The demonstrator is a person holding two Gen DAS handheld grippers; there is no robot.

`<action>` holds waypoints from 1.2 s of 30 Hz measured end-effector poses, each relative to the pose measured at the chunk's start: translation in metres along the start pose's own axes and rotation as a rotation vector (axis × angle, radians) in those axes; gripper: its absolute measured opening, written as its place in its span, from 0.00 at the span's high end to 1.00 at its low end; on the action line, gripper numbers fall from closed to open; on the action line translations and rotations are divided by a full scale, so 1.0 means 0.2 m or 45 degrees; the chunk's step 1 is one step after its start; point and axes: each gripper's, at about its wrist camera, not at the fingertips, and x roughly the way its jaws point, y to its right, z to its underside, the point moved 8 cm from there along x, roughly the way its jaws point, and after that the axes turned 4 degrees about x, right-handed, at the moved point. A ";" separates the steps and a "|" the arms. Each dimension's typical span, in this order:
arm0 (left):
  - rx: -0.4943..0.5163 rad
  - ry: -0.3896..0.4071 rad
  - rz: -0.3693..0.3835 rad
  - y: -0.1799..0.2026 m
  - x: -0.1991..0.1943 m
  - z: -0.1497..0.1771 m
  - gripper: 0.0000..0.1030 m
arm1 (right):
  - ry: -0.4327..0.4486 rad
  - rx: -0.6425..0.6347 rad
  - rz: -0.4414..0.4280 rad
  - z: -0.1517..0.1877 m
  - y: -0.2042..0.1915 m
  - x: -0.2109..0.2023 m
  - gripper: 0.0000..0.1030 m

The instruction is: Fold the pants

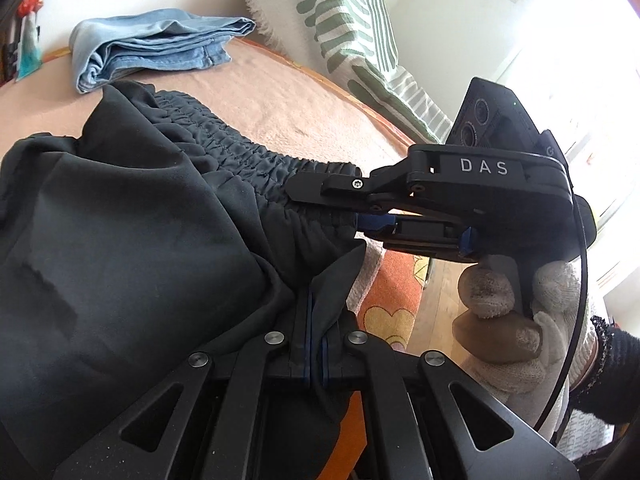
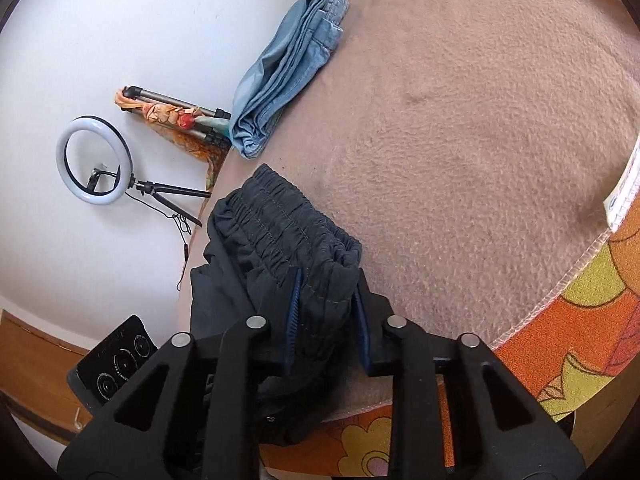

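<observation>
Both grippers clamp the black pants (image 1: 132,220) on the bed (image 2: 480,140): left gripper (image 1: 314,320) on fabric, right gripper (image 2: 326,312) on waistband; folded jeans (image 2: 288,68) beyond.

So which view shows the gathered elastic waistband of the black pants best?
The right wrist view: the gathered elastic waistband of the black pants lies unobstructed, its end between the right gripper's blue-padded fingers. The left wrist view shows it foreshortened, partly hidden behind draped cloth and the right gripper.
</observation>
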 end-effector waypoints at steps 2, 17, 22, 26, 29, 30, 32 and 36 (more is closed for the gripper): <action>0.021 -0.028 -0.037 0.02 -0.03 0.01 0.88 | 0.033 -0.098 0.041 -0.01 -0.08 -0.03 0.80; -0.159 0.243 -0.551 -0.46 -1.22 0.20 0.48 | 0.371 -0.426 0.229 -0.05 -0.37 -0.45 0.82; -0.269 0.196 -0.665 -0.71 -1.27 0.37 0.48 | 0.290 -0.397 0.416 0.01 -0.06 -0.37 0.82; -0.365 0.173 -0.659 -0.82 -1.26 0.47 0.48 | 0.220 -0.359 0.440 0.01 0.01 -0.35 0.78; -0.396 0.221 -0.666 -0.85 -1.29 0.49 0.48 | 0.145 -0.393 0.476 0.00 -0.01 -0.38 0.68; -0.415 0.246 -0.666 -0.86 -1.32 0.49 0.48 | 0.153 -0.399 0.477 -0.01 -0.03 -0.40 0.67; -0.447 0.298 -0.673 -0.87 -1.38 0.49 0.48 | 0.186 -0.436 0.481 -0.03 -0.08 -0.46 0.66; -0.484 0.430 -0.719 -0.87 -1.54 0.47 0.48 | 0.211 -0.552 0.394 -0.09 -0.26 -0.49 0.62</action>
